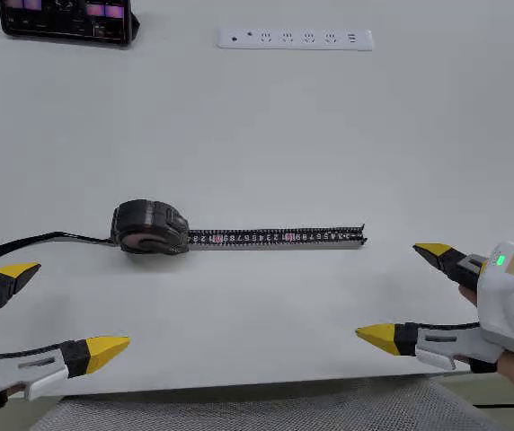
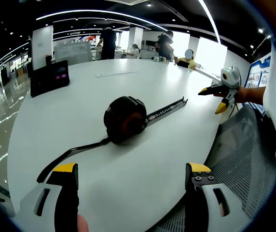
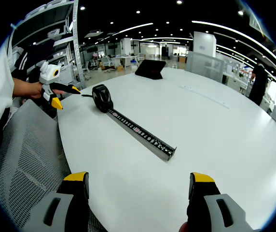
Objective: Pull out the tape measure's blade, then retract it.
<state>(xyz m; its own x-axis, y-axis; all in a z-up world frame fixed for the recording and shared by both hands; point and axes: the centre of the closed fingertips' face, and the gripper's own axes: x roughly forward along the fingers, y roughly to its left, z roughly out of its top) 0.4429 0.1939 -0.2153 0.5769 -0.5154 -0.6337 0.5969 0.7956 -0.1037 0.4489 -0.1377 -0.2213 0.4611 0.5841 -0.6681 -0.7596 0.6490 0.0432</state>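
A dark tape measure (image 1: 150, 228) lies on the white table (image 1: 266, 135), its blade (image 1: 275, 237) drawn out to the right and ending in a hook (image 1: 362, 236). A black strap (image 1: 37, 242) trails left from the case. My left gripper (image 1: 64, 310) is open at the near left edge, apart from the case (image 2: 125, 119). My right gripper (image 1: 405, 292) is open at the near right, short of the blade's hook (image 3: 169, 152). Nothing sits between either pair of fingers. The case (image 3: 102, 97) and blade (image 3: 138, 131) also lie ahead in the right gripper view.
A white power strip (image 1: 296, 39) lies at the far side of the table. A dark tablet (image 1: 68, 18) stands at the far left. A mesh chair seat (image 1: 266, 409) sits below the near table edge. People stand in the background (image 2: 164, 46).
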